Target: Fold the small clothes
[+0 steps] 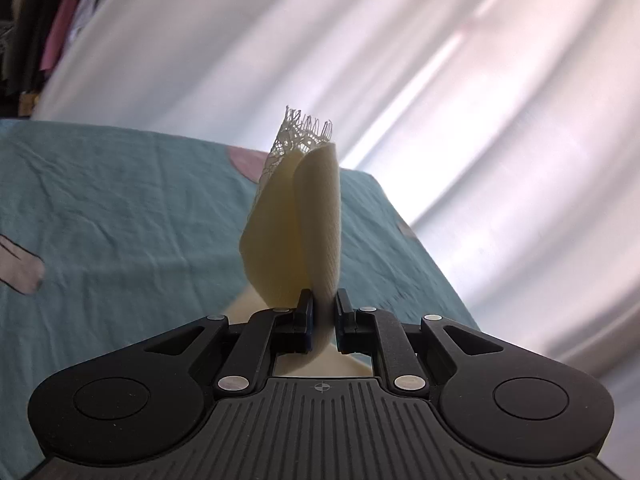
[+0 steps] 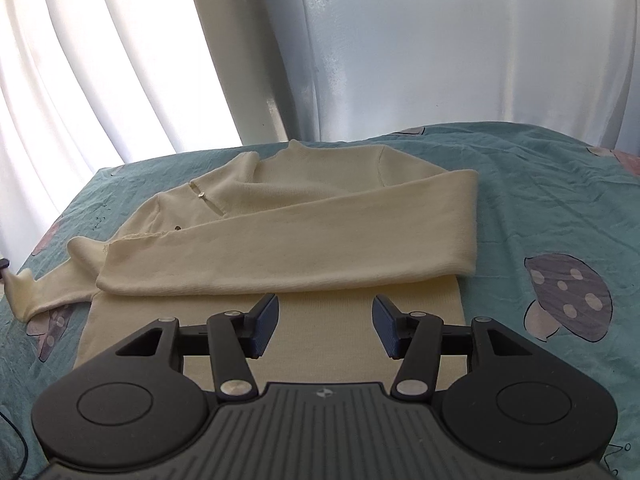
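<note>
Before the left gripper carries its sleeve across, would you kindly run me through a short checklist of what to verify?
1. Left gripper shut on the sleeve cuff: ok, cream fabric is pinched between its fingers.
2. Lace trim free of the fingers: ok, it stands above them.
3. Right gripper open and empty: ok, it sits over the sweater hem area.
4. Other sleeve already folded across the body: ok.
5. Sweater lying flat on the teal bedsheet: ok, though its left edge is slightly bunched.
6. Lifted sleeve untwisted along its length: cannot tell.
</note>
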The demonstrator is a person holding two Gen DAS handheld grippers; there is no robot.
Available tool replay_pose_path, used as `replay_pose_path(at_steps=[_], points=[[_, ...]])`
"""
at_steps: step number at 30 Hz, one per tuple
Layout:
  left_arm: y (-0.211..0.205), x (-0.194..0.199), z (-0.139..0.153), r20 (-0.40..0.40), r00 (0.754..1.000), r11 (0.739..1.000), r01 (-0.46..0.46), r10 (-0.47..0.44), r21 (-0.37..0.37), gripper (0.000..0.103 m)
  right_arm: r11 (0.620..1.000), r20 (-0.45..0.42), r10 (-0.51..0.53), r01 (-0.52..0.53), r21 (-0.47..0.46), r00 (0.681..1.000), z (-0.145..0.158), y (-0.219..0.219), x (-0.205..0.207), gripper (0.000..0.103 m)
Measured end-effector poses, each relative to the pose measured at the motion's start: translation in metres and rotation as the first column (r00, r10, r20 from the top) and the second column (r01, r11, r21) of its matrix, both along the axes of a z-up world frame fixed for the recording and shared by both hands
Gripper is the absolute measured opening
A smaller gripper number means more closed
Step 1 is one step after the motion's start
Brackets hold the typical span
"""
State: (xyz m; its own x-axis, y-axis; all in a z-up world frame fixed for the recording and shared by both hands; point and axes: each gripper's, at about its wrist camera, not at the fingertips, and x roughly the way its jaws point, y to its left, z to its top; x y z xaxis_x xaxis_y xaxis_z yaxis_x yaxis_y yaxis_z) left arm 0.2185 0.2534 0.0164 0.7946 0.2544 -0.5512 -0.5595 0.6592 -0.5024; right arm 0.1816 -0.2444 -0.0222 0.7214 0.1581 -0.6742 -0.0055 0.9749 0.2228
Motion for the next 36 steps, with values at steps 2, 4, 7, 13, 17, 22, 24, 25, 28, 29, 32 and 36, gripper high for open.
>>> replay_pose_path(at_steps=[2, 4, 7, 13, 17, 22, 24, 25, 28, 29, 32, 36], points=[[-0.041, 0.011, 0.002, -0.014, 0.994, 0.994, 0.106, -0.106, -0.003, 0.012, 1.0, 0.003, 0.001, -0.001, 0.006, 1.0, 0.0, 0.0, -0.001, 0.052], [-0.094, 0.022, 0.0, -0.051, 0.963, 0.964, 0.266, -0.264, 0.031, 0.013, 1.0, 0.008, 0.005, -0.005, 0.016, 1.0, 0.001, -0.002, -0.001, 0.052], [-0.172, 0.031, -0.015, -0.173, 0.847, 0.845, 0.524, -0.503, 0.109, 0.027, 1.0, 0.014, 0.017, -0.017, 0.02, 1.0, 0.002, -0.002, 0.001, 0.052], [-0.191, 0.011, -0.042, -0.23, 0.771, 0.784, 0.619, -0.594, 0.05, 0.042, 0.994, 0.052, 0.102, -0.104, 0.028, 0.993, 0.011, 0.01, 0.013, 0.052], [-0.158, 0.001, -0.045, -0.303, 0.804, 0.825, 0.558, -0.512, 0.089, 0.053, 0.972, 0.05, 0.212, -0.216, 0.09, 0.976, 0.011, 0.029, 0.036, 0.053], [-0.131, -0.003, -0.046, -0.322, 0.84, 0.869, 0.487, -0.437, 0.089, 0.059, 0.91, -0.003, 0.378, -0.371, 0.186, 0.926, -0.005, 0.075, 0.075, 0.056], [-0.126, -0.002, -0.049, -0.323, 0.842, 0.872, 0.482, -0.432, 0.089, 0.06, 0.888, -0.039, 0.405, -0.383, 0.255, 0.913, -0.016, 0.092, 0.092, 0.056], [-0.125, -0.003, -0.05, -0.33, 0.839, 0.87, 0.485, -0.433, 0.092, 0.062, 0.878, -0.061, 0.418, -0.386, 0.283, 0.907, -0.022, 0.1, 0.1, 0.056], [-0.122, -0.002, -0.054, -0.344, 0.829, 0.863, 0.497, -0.441, 0.09, 0.064, 0.887, -0.134, 0.398, -0.343, 0.309, 0.908, -0.04, 0.118, 0.116, 0.054], [-0.122, -0.001, -0.056, -0.347, 0.827, 0.861, 0.5, -0.443, 0.092, 0.065, 0.886, -0.138, 0.391, -0.332, 0.322, 0.91, -0.043, 0.121, 0.12, 0.051], [-0.121, -0.001, -0.057, -0.348, 0.825, 0.857, 0.505, -0.445, 0.101, 0.066, 0.882, -0.139, 0.405, -0.346, 0.32, 0.904, -0.045, 0.133, 0.125, 0.035], [-0.122, -0.001, -0.058, -0.35, 0.82, 0.851, 0.515, -0.453, 0.106, 0.068, 0.894, -0.127, 0.399, -0.355, 0.272, 0.908, -0.047, 0.143, 0.123, 0.006]])
